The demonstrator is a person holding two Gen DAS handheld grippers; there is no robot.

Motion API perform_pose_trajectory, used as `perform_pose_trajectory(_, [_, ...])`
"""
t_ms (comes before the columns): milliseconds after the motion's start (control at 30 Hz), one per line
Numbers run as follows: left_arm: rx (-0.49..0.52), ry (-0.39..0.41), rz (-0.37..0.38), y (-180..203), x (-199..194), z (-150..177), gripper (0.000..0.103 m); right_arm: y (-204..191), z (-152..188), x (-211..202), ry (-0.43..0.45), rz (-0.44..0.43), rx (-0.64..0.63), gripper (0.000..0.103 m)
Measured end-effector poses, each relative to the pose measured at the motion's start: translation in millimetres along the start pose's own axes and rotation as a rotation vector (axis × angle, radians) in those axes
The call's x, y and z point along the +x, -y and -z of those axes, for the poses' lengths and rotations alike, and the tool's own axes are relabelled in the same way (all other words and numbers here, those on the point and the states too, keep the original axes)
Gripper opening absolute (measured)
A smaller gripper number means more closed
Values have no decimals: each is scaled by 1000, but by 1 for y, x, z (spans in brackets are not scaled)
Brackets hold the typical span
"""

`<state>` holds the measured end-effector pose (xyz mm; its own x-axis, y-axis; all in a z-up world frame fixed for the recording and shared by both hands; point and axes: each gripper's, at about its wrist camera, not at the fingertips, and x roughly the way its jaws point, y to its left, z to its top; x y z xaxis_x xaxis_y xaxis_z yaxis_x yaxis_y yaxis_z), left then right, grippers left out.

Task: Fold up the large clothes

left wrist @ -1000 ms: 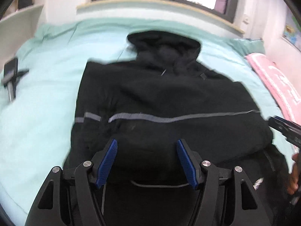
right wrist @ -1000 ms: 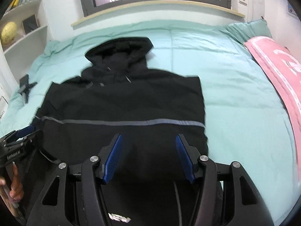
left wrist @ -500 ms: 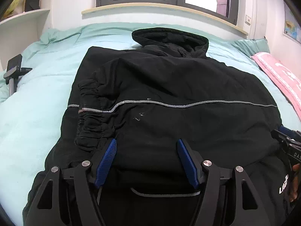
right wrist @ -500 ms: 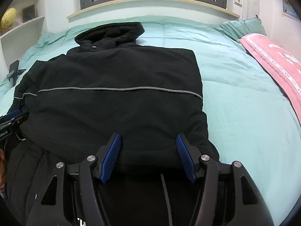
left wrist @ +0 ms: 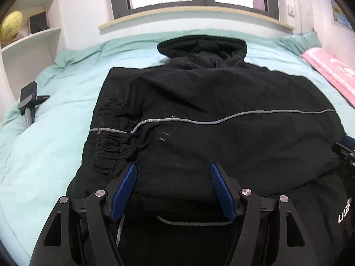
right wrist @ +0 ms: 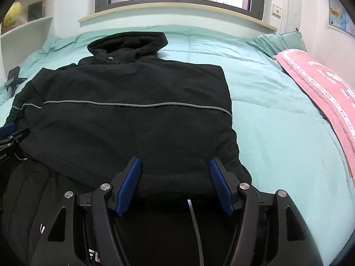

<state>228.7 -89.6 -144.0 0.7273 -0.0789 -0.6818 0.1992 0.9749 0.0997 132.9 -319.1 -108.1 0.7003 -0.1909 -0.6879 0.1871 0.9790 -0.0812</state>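
A large black hooded jacket (left wrist: 210, 102) with a grey reflective stripe lies spread on a mint-green bed, hood toward the window. It also shows in the right wrist view (right wrist: 133, 97). My left gripper (left wrist: 173, 177) is open, low over the jacket's near left part, its blue pads on either side of a fold of fabric. My right gripper (right wrist: 175, 170) is open, low over the near right part in the same way. Each gripper shows at the edge of the other's view. Whether the pads touch the cloth I cannot tell.
The mint-green duvet (right wrist: 277, 115) covers the bed. A pink blanket (right wrist: 321, 88) lies along the right side. A small black device on a stand (left wrist: 30, 102) sits at the left edge. White shelves (left wrist: 28, 40) stand left, a window behind.
Both grippers have dropped lower and closer to the jacket, so it fills more of each view. The jaws stay open at the same width.
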Motion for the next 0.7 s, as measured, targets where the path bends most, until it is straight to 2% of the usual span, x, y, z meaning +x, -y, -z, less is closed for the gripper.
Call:
perform_pose_trajectory(133, [8, -83, -3, 2, 5, -12, 71, 14, -8, 5, -103, -83, 98, 70])
perform_pose_trajectory(233, [-24, -215, -10, 0, 5, -32, 71, 18, -18, 7, -207, -106, 128, 74])
perform_pose_trajectory(267, [-49, -253, -16, -2, 0, -42, 71, 17, -25, 5, -268, -104, 129, 76])
perform_pose_trajectory(367, [-64, -272, -31, -7, -26, -67, 71, 13, -43, -6, -398, -67, 113, 78])
perform_pose_trajectory(433, [-57, -264, -39, -10, -48, -86, 71, 9, -60, -21, -440, -22, 77, 78])
perform_pose_trajectory(533, [-46, -231, -35, -17, -79, -120, 72, 7, -94, -50, -389, 7, 45, 78])
perform_pose_trajectory(633, [-53, -187, -7, -27, -95, -156, 77, 10, -152, -82, -262, 33, 66, 79])
perform_pose_trajectory(700, [-76, -169, 24, -38, -96, -184, 78, 11, -184, -90, -202, 45, 86, 85])
